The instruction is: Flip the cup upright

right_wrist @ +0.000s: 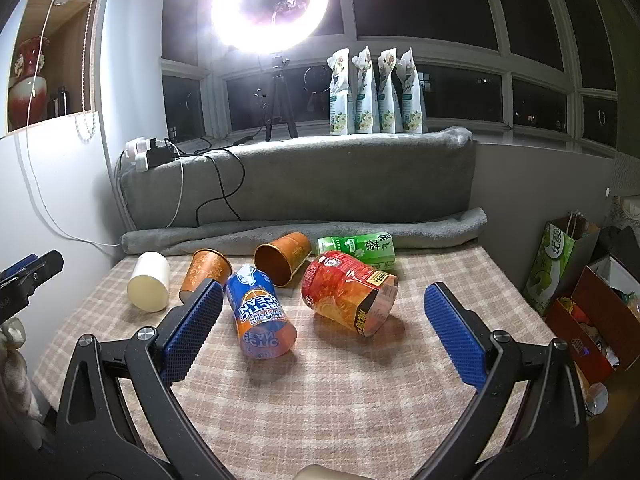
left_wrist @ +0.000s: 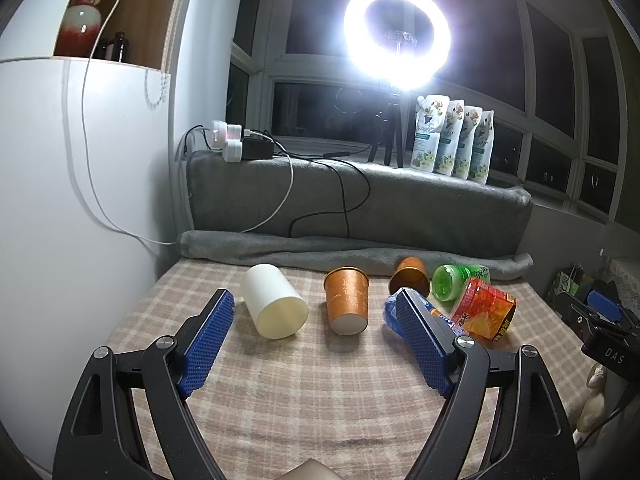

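Where left view clips blue cup point(right_wrist: 260, 312), right shows whole.

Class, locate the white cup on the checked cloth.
In both views the white cup lies on its side at the row's far left, beside the patterned orange cup.

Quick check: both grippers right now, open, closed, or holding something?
Left gripper: open, holding nothing, fingers spread above the checked cloth.
Right gripper: open, holding nothing, fingers spread wide.
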Action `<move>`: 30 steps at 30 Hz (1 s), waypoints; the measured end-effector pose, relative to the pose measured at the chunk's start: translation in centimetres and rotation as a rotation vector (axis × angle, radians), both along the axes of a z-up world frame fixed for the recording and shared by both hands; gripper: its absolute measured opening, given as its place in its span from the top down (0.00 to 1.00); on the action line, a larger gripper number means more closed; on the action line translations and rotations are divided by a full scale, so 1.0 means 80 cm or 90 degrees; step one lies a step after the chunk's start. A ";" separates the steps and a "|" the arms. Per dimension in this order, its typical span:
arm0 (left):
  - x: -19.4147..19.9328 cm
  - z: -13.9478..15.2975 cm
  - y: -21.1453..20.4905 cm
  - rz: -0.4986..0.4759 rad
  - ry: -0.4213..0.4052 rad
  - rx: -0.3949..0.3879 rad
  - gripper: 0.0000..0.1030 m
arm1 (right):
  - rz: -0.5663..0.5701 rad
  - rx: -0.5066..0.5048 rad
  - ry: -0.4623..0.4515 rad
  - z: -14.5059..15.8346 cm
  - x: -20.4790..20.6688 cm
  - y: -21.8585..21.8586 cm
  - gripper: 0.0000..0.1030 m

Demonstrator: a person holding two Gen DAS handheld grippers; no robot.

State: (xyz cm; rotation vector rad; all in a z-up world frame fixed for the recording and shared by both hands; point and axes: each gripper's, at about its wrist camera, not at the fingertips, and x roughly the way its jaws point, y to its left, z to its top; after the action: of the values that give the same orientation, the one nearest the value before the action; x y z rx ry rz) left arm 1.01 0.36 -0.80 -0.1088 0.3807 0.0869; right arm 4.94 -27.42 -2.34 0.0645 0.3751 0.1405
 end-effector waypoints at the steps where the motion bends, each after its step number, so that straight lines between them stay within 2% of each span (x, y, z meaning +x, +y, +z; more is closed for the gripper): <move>1: 0.000 0.000 0.000 0.000 0.000 0.000 0.19 | 0.001 0.000 0.000 0.000 0.000 0.000 0.01; 17: 0.000 -0.003 0.006 0.003 0.005 -0.007 0.19 | 0.030 0.008 0.023 -0.010 0.004 0.021 0.01; 24: -0.003 -0.016 0.021 0.005 0.027 -0.020 0.19 | 0.107 0.028 0.077 -0.004 0.048 0.044 0.03; 30: -0.010 -0.029 0.031 0.010 0.049 -0.019 0.19 | 0.175 0.041 0.155 -0.018 0.104 0.084 0.13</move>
State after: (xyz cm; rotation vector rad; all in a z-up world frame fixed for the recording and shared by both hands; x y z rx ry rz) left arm 0.19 2.82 -3.13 -0.1381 0.4586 0.1005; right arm 13.30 -20.73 -3.80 0.0944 0.6228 0.4195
